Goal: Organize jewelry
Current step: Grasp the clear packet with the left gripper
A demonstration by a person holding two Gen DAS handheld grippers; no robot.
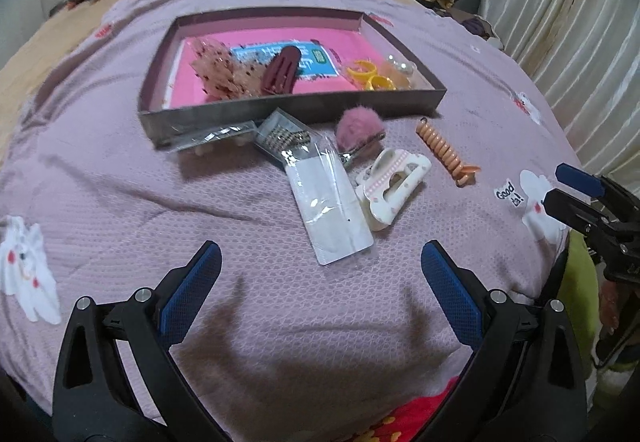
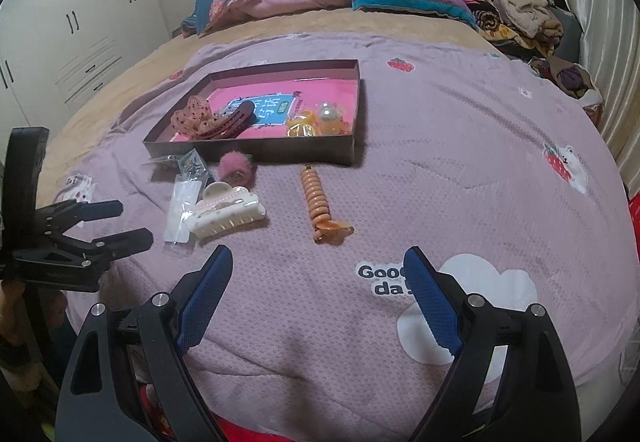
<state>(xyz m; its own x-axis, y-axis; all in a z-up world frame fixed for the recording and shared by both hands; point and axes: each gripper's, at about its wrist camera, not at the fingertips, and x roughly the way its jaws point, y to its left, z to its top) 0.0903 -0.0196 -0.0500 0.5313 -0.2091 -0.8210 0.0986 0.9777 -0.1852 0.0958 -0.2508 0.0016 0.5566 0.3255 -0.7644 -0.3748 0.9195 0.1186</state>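
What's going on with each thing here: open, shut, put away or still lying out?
Left tongs: open, empty.
Right tongs: open, empty.
Box: lidless, holding some pieces.
Maroon clip: in box.
White claw clip: out on bedspread.
Orange spiral tie: out on bedspread.

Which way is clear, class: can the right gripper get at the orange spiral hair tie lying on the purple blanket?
Probably yes. The right gripper, jaws open and empty, faces the orange spiral hair tie with only bare purple blanket between them.
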